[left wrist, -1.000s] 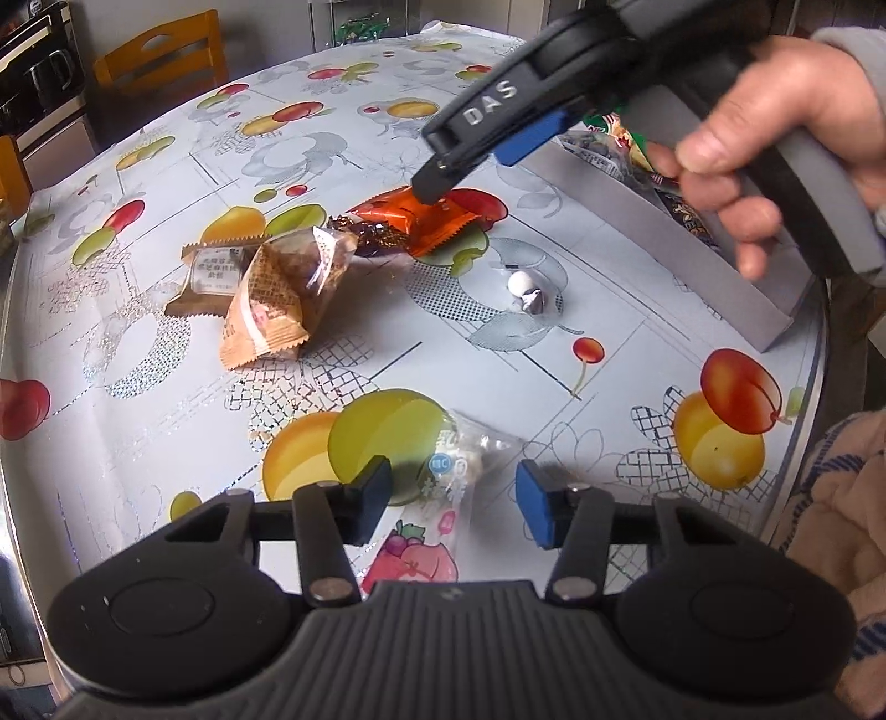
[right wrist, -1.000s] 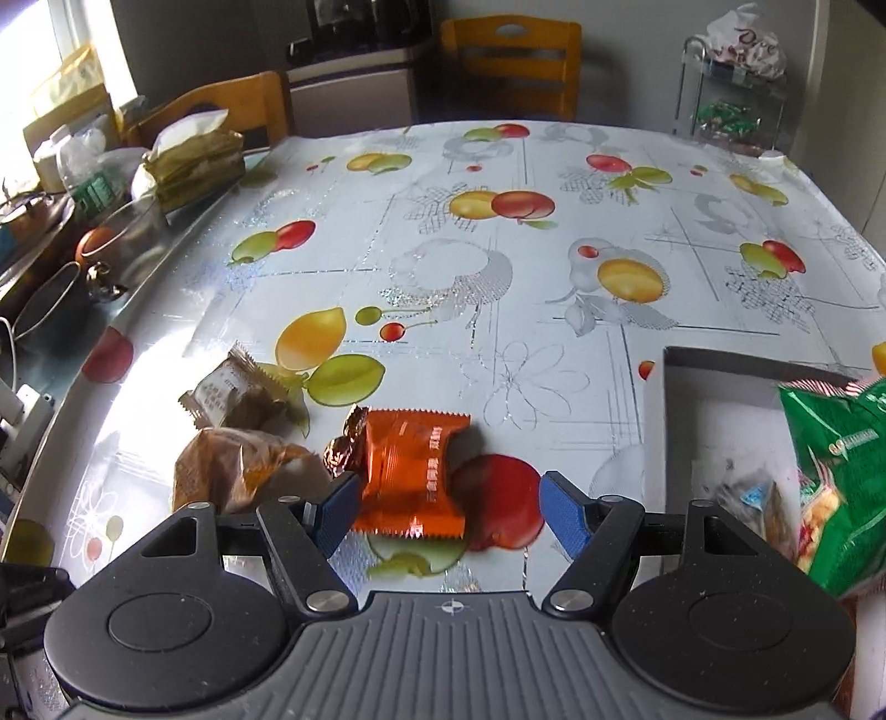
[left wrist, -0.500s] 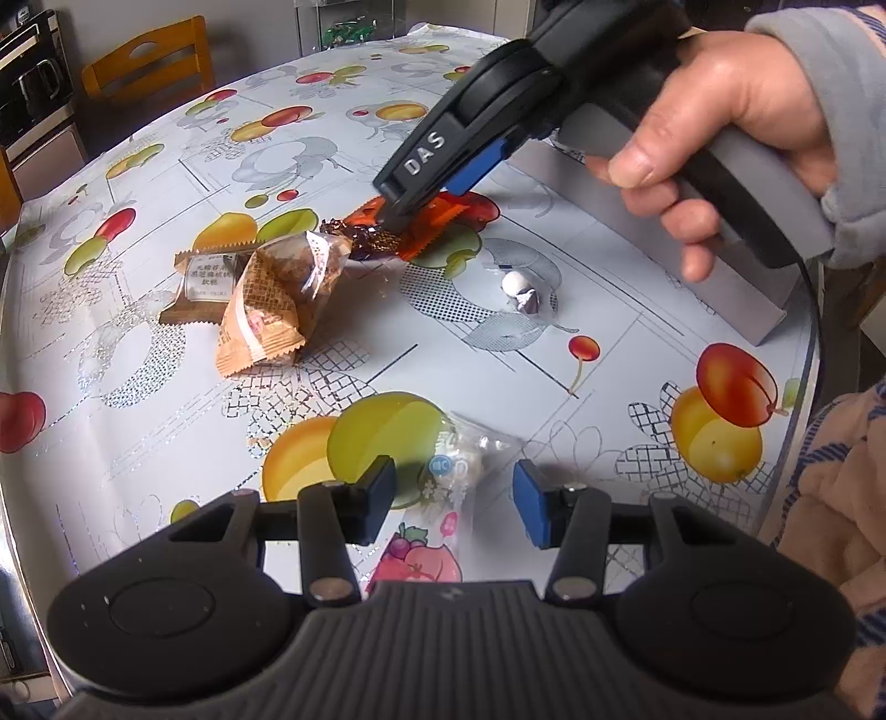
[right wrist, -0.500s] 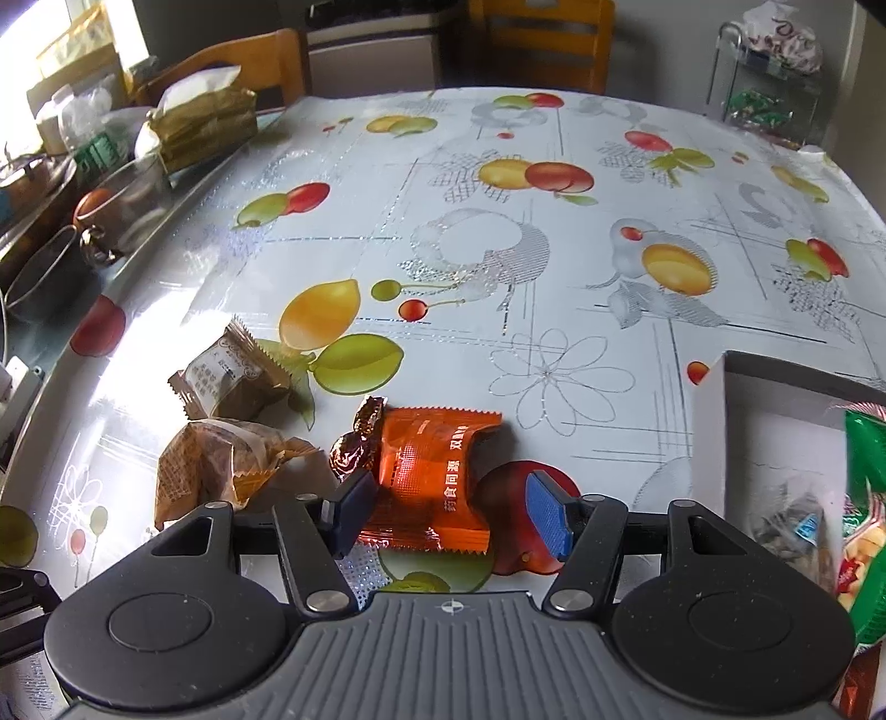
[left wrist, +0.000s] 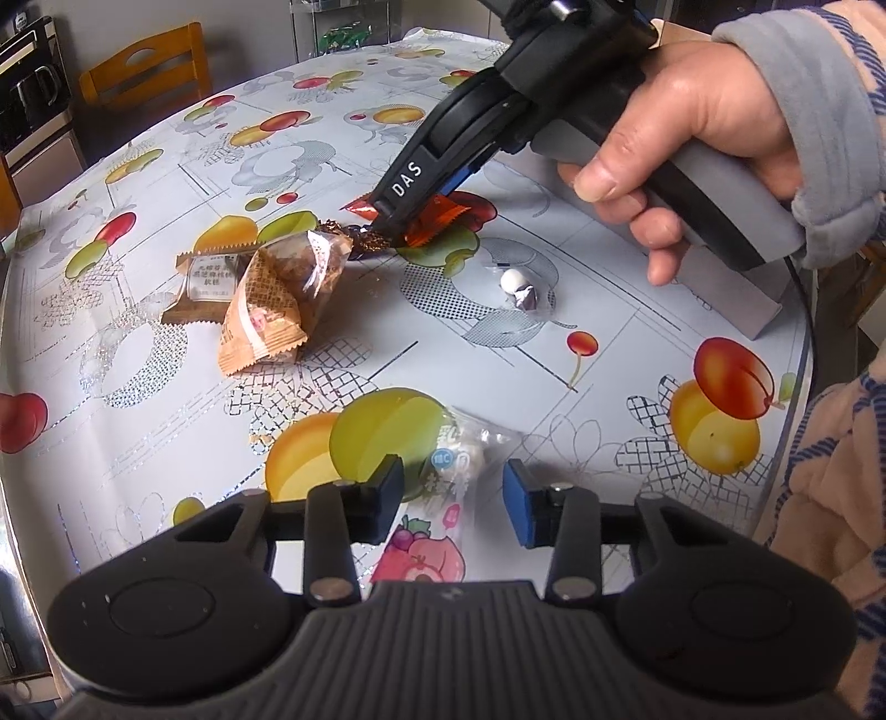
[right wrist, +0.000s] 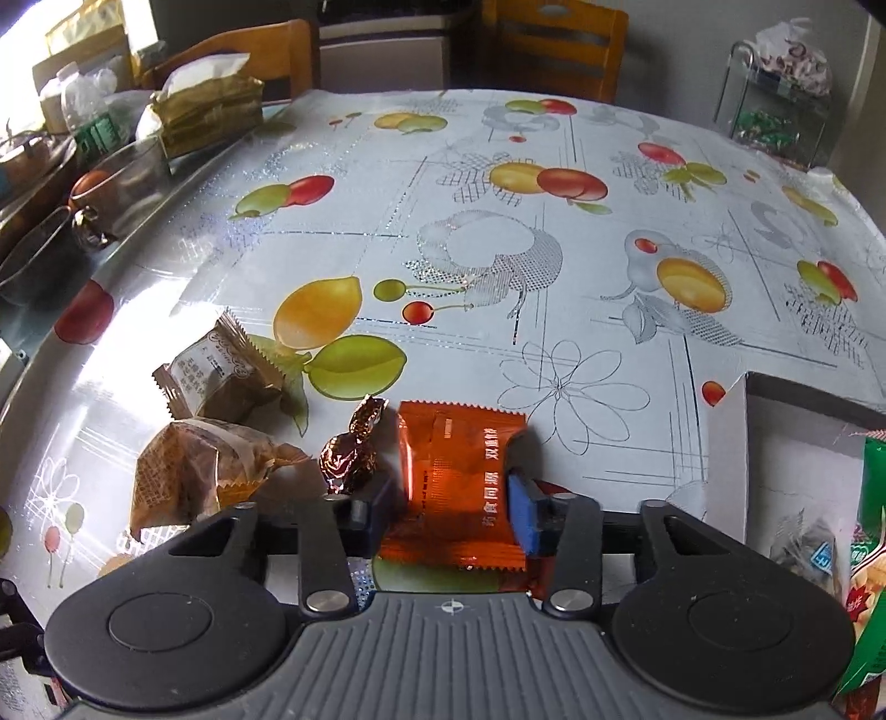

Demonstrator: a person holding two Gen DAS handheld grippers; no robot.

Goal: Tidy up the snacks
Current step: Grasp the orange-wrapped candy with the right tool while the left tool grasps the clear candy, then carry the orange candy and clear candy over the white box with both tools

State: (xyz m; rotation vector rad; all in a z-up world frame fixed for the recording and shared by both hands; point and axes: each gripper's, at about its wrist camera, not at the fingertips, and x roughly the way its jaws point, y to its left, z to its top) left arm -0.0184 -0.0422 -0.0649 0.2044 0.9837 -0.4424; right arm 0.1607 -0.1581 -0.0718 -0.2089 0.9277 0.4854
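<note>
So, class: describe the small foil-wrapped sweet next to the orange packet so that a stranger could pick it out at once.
Start at the fruit-print tablecloth and find the flat orange packet between the fingers of the right gripper, whose jaws are closing. The twisted foil sweet lies just left of it. Unlike the larger tan pastry packets further left, it is tiny, shiny dark brown and twisted at the top.

Six loose snacks (left wrist: 260, 310) (two chairs (right wrist: 548, 44) behind).

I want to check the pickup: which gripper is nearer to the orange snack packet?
Right. The right gripper is closing around the orange snack packet; the left gripper is apart, over a clear packet.
</note>
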